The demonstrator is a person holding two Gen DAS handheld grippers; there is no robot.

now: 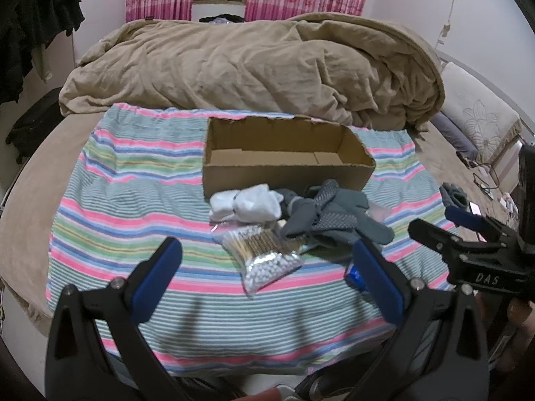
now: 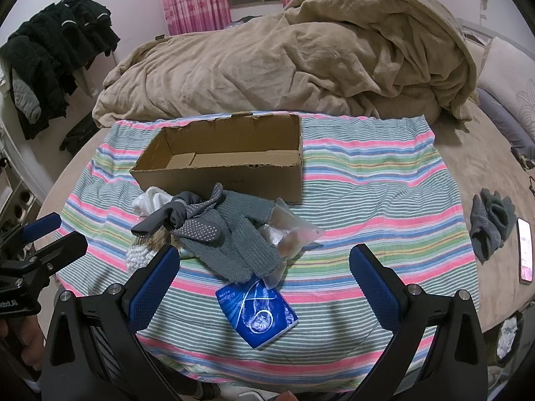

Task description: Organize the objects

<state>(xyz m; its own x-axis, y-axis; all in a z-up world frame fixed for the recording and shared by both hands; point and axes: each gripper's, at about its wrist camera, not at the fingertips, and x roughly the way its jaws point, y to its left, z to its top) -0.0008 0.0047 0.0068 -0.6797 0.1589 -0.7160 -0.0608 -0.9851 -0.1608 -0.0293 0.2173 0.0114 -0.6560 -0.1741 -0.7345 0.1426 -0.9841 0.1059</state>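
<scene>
An open, empty cardboard box (image 1: 287,157) (image 2: 227,163) stands on a striped cloth (image 1: 133,200) (image 2: 367,193). In front of it lies a pile: white socks (image 1: 247,204) (image 2: 147,202), grey dotted gloves (image 1: 331,214) (image 2: 220,230), a bag of cotton swabs (image 1: 264,254) (image 2: 137,255), a clear plastic bag (image 2: 291,230) and a blue packet (image 2: 257,310) (image 1: 354,275). My left gripper (image 1: 267,267) is open just above the swab bag. My right gripper (image 2: 264,267) is open above the blue packet; it also shows in the left wrist view (image 1: 444,224).
A crumpled beige duvet (image 1: 254,63) (image 2: 294,63) lies behind the box. Another grey glove pair (image 2: 490,224) and a phone (image 2: 525,250) lie on the bed to the right. Dark clothes (image 2: 50,60) hang at the left.
</scene>
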